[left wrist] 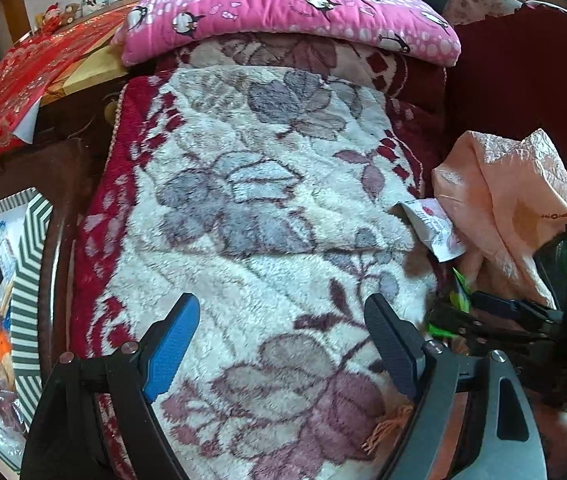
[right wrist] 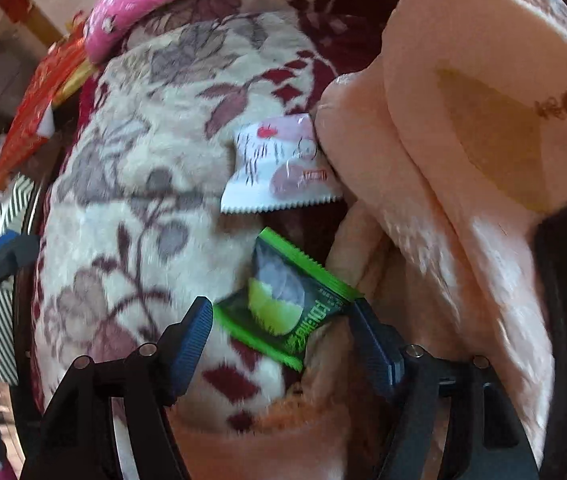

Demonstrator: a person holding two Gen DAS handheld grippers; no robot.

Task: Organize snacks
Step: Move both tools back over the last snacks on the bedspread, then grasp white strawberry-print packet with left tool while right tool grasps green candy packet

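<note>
A green snack packet [right wrist: 283, 304] with a lime picture lies on the floral blanket [right wrist: 131, 184], between the open jaws of my right gripper [right wrist: 283, 320]; the fingers sit at its two ends without clearly squeezing it. A white and pink snack packet [right wrist: 279, 166] lies just beyond it, against a peach cloth [right wrist: 463, 160]. In the left wrist view my left gripper [left wrist: 283, 344] is open and empty over the blanket [left wrist: 263, 220]. The white packet [left wrist: 433, 228] and a sliver of the green packet [left wrist: 459, 292] show at the right, with the right gripper [left wrist: 523, 320] there.
A green-striped box [left wrist: 27, 300] holding several wrapped snacks sits at the far left, beside the blanket. A pink penguin pillow [left wrist: 283, 8] lies at the blanket's far end. Red cloth [left wrist: 15, 80] covers a table at the back left. Dark red fabric [left wrist: 523, 80] is at the right.
</note>
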